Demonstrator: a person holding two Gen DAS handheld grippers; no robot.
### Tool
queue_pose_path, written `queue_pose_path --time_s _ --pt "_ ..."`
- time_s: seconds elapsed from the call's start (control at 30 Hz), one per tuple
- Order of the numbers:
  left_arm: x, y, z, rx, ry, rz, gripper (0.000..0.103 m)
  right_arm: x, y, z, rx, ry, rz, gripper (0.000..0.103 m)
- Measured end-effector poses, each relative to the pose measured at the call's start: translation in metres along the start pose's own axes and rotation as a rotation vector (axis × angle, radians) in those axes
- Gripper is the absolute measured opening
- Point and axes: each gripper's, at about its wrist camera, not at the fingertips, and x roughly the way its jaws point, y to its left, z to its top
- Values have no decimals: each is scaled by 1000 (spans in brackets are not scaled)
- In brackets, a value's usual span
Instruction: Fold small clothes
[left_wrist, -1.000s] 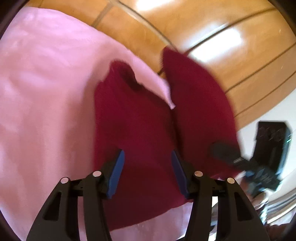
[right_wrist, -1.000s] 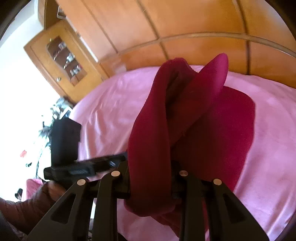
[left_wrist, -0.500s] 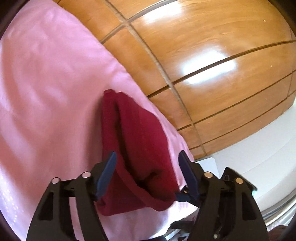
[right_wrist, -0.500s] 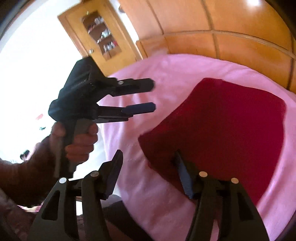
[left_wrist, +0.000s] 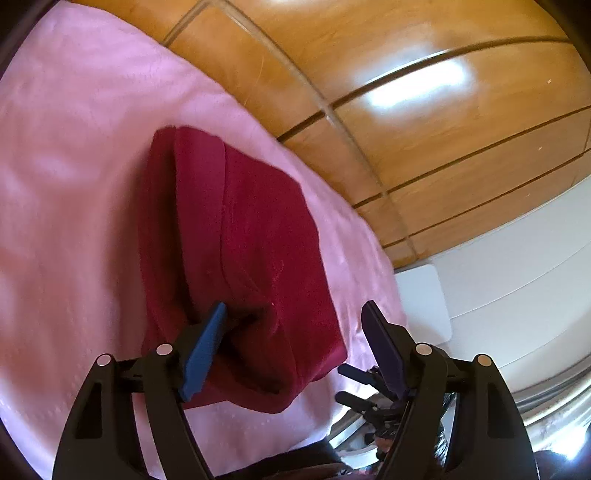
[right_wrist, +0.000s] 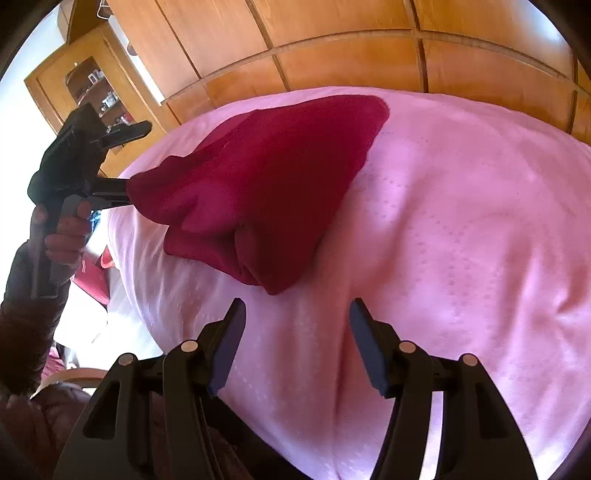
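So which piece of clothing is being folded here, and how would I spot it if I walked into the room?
Look for the wide pink bedspread in front of the wooden wall panels. Near the edge closest to that wood lies a dark red garment, already folded over on itself into a thick bundle. It is the only dark, crumpled thing on the smooth pale pink cover.

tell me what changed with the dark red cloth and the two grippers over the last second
The right gripper let go of the dark red cloth and pulled back, open, over the pink bedspread. The raised half dropped over, leaving the cloth folded. The left gripper has been opening, one finger tucked in a fold. The bedspread stayed put.
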Motion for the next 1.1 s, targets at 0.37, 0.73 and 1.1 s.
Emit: queue_pose_path --time_s 0.37,0.73,1.1 --pt "26 -27 -1 201 72 221 11 27 20 18 -24 -21 -65 19" --pt "-26 7 -19 96 -51 180 5 20 23 -12 -119 -11 -110 9" --pt "-40 30 -42 47 -100 139 5 10 13 -16 -77 23 -52 33"
